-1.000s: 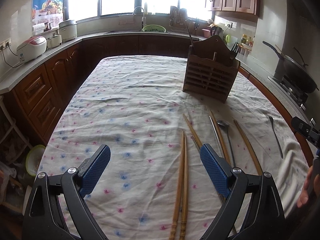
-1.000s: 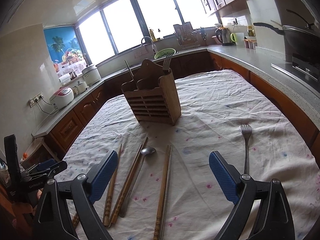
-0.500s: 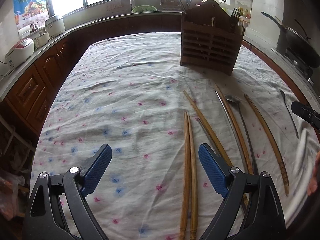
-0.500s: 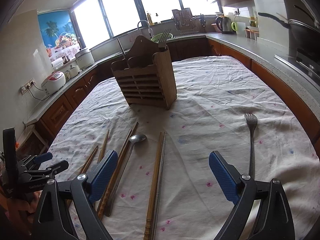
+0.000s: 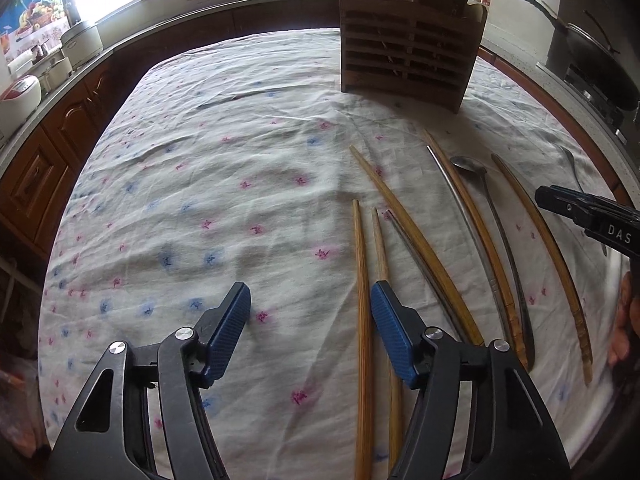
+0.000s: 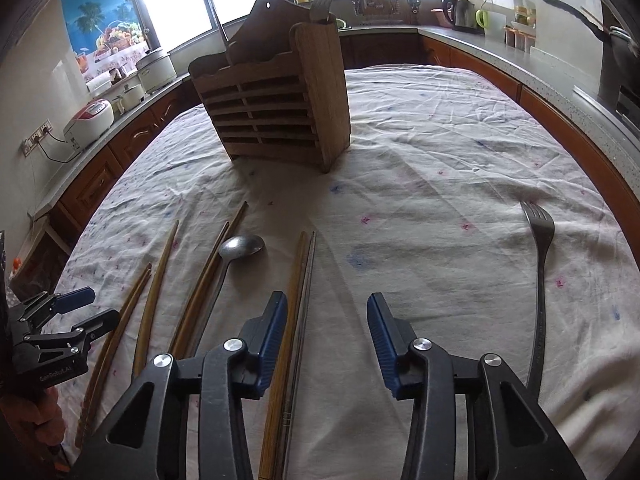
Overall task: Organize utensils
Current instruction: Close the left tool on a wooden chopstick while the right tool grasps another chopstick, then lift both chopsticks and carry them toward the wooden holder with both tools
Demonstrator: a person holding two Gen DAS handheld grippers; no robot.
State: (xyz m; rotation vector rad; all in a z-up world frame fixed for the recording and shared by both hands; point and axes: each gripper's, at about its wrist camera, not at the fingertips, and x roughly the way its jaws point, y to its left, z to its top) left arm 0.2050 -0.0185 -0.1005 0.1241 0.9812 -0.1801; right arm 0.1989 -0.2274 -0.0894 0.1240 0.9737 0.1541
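A wooden utensil holder (image 5: 408,52) (image 6: 280,112) stands on the cloth with a fork upright in it. Several chopsticks lie in front of it, along with a metal spoon (image 6: 242,246) (image 5: 468,165) and a fork (image 6: 540,280). My left gripper (image 5: 310,308) hovers low over a pair of wooden chopsticks (image 5: 362,320). Its jaws are closing; one stick lies below the gap and the pads touch nothing. My right gripper (image 6: 328,316) hangs over a wooden and a metal chopstick (image 6: 298,300) that run below the gap just inside its left pad. Its jaws are also closing, gripping nothing.
The table wears a white flowered cloth (image 5: 224,160). Counters with wooden cabinets ring it, bearing rice cookers (image 6: 90,120) on the left, a wok (image 5: 600,64) on the stove at right, and a kettle (image 6: 464,14) at the back. A hand (image 5: 624,328) shows at the right edge.
Both grippers have come down closer to the cloth and tilted more downward. Both pairs of jaws have narrowed, the right one more. The utensils have not moved.
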